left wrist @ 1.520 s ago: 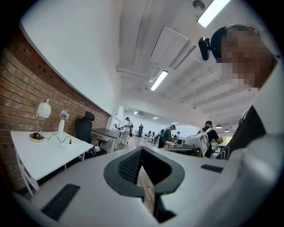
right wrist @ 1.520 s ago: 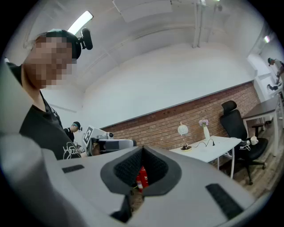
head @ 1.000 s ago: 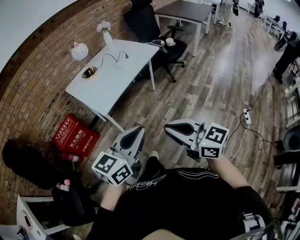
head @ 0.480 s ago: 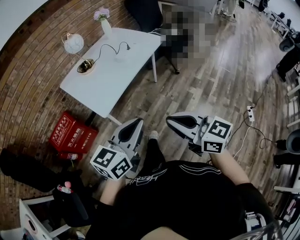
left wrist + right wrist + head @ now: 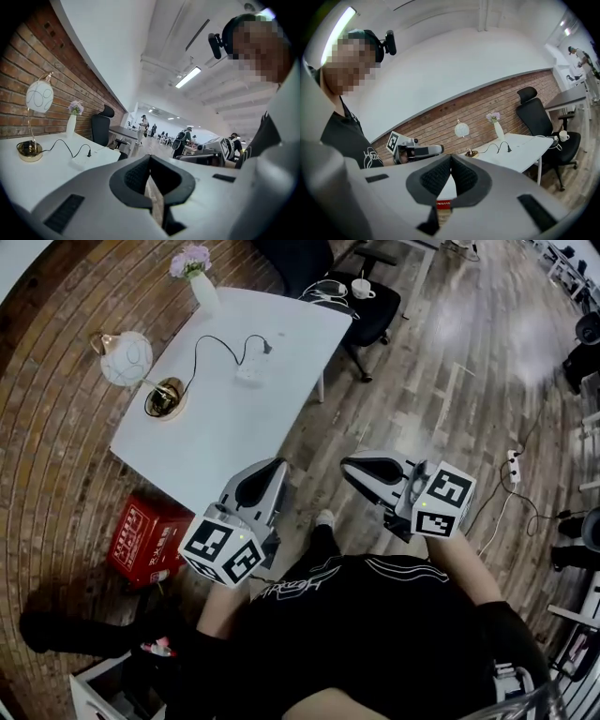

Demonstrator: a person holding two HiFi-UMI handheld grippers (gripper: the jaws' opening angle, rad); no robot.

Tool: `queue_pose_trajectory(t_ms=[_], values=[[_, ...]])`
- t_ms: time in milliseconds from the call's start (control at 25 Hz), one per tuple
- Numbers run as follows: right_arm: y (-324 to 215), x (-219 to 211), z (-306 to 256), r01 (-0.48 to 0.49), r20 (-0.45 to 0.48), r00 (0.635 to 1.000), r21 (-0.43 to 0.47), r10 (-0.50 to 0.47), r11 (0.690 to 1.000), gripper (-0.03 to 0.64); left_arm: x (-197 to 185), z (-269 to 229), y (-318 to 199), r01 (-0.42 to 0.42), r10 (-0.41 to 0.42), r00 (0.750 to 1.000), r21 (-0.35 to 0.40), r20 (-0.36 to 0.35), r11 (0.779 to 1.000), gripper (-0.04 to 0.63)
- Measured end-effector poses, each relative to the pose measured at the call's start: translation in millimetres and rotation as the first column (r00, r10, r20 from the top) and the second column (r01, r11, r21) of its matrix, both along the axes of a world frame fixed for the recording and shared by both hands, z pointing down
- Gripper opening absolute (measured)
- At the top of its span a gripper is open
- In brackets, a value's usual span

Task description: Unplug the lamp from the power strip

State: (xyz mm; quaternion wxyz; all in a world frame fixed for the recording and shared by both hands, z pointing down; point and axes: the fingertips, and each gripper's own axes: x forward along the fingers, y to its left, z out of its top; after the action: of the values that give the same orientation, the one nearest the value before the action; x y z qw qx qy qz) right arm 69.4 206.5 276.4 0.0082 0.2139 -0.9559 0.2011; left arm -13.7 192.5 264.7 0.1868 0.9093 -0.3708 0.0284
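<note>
The person in the black shirt holds both tools out in front at about waist height, pointing toward the worktop [image 5: 225, 432]. The left tool [image 5: 273, 471] has its jaws pressed together with nothing between them, and the right tool [image 5: 354, 471] is the same, pads meeting and empty. A second ago both were closed just like this. What has changed is the distance: the person has walked forward, and the left tool's tip now overlaps the worktop's near edge in the head view, where before plank floor showed between them.

On the floor to the left, against the brick wall, lies a red box [image 5: 141, 540], now beside the left tool's marker cube rather than ahead of it.

On the white worktop the lamp [image 5: 127, 359] stands at the left, by the wall, its white globe above a brass base. Its black cord [image 5: 202, 341] loops across to the strip [image 5: 251, 371], which lies flat near the middle toward the far end. The plug [image 5: 266, 348] sits at the strip's far end, still seated as far as I can tell.

Past that, a vase [image 5: 199, 287] of pale flowers stands at the far corner. Behind the worktop is a black chair [image 5: 375, 306] with a cup [image 5: 362, 289] on its seat.
</note>
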Motion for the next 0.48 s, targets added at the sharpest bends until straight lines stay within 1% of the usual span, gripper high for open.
queue_pose_trajectory(t_ms=[120, 240, 360, 480], values=[[-59.3, -12.9, -2.2, -0.03, -0.016, 0.999, 0.004, 0.03, 1.0, -0.003, -16.5, 1.0, -58.8, -0.023, 0.023, 1.0, -0.018, -0.004, 1.0, 0.003], [-105.3, -15.9, -2.4, -0.071, -0.034, 0.997, 0.007, 0.071, 0.997, -0.003, -32.5, 2.4, -107.6, -0.023, 0.023, 1.0, -0.014, -0.006, 1.0, 0.003], [-133.1, -14.3, 0.2, -0.097, -0.046, 0.994, -0.003, 0.096, 0.995, -0.003, -42.9, 6.5, -141.7, -0.016, 0.016, 1.0, -0.009, 0.009, 1.0, 0.003], [-148.5, -13.0, 5.0, -0.104, -0.053, 0.993, -0.016, 0.103, 0.994, -0.003, -47.0, 9.8, -163.8, -0.013, 0.013, 1.0, -0.008, 0.013, 1.0, 0.003]])
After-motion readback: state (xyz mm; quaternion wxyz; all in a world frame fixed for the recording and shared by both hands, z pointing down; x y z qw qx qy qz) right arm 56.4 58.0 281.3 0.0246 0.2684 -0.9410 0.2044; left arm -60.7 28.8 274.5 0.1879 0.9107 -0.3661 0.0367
